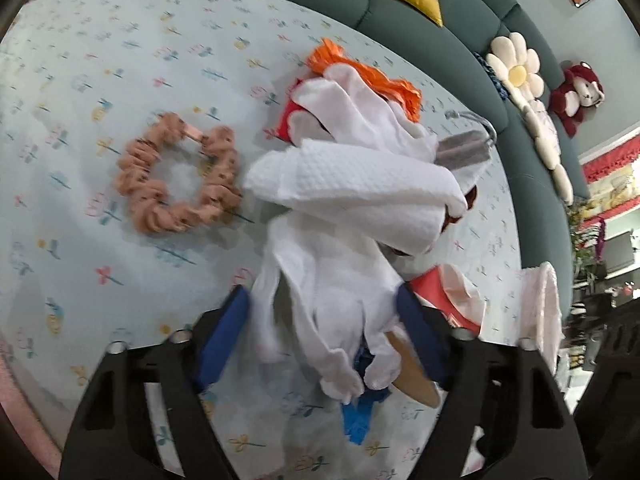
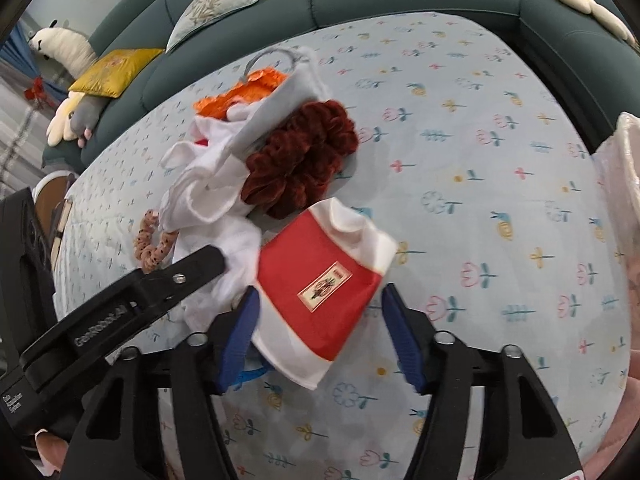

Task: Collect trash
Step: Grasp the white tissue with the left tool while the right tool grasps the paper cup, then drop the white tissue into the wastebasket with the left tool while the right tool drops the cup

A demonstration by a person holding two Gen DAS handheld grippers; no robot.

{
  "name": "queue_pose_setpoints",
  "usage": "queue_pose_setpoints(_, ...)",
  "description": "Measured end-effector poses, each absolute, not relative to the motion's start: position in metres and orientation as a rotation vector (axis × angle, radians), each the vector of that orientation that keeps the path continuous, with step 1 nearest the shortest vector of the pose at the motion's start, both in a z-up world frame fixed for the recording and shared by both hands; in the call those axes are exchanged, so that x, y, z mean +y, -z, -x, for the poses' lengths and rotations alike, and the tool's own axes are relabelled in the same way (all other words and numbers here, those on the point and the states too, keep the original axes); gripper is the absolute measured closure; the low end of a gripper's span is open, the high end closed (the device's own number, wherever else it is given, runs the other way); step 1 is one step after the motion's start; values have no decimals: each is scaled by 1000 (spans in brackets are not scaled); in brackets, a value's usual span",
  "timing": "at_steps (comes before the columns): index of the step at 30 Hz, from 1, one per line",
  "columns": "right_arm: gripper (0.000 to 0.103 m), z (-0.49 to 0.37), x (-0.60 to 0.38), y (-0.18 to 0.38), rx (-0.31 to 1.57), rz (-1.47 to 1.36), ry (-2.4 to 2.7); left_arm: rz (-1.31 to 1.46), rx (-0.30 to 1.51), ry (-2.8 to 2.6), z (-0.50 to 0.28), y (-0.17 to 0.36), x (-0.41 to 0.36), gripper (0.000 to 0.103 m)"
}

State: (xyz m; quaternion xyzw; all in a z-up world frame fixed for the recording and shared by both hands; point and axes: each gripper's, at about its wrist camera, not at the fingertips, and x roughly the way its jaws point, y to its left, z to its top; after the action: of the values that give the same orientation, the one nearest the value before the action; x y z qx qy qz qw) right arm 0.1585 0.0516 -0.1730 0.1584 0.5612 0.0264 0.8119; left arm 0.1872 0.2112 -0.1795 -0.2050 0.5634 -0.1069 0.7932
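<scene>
Trash lies heaped on the flower-printed bed sheet (image 2: 500,128), and the dark red scrunchie (image 2: 304,156) in the heap serves as landmark. White paper towels (image 1: 352,184) sprawl just left of it as the right wrist camera sees them, with orange crinkled paper (image 2: 236,96) beyond them. A red and white packet (image 2: 320,292) lies just on the near side of the scrunchie, and a pink scrunchie (image 1: 176,180) sits well apart on the towels' far side.

The left claw (image 1: 324,344) straddles the near end of the towels, its blue pads partly open on either flank; whether they press yet I cannot tell. The right claw (image 2: 320,340) stands partly open around the packet's near edge, its right pad clear of it.

Towels look light, soft and bulky; they should crush easily, so a pinch on a thick bunched fold ought to hold best. The packet looks flat, thin and perhaps slick; gripping across its edge seems wisest.
</scene>
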Motion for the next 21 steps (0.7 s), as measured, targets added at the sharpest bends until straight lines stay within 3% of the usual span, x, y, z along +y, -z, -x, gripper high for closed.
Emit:
queue_pose_setpoints(2,54,-159,53,174,1195,-338,-49,444,1212,248,-187,181,209,46)
queue_pose_setpoints(7,75,-158,42,173,1190,-382,-56,423,1192,284,-180,174,202,78)
queue_pose_setpoints(10,80,-156,33,172,1192,-432,-69,373,1169,277,-174,165,197,83)
queue_pose_setpoints(21,85,-134,12,122,1074,-370,-70,292,1079,257,-149,114,182,85)
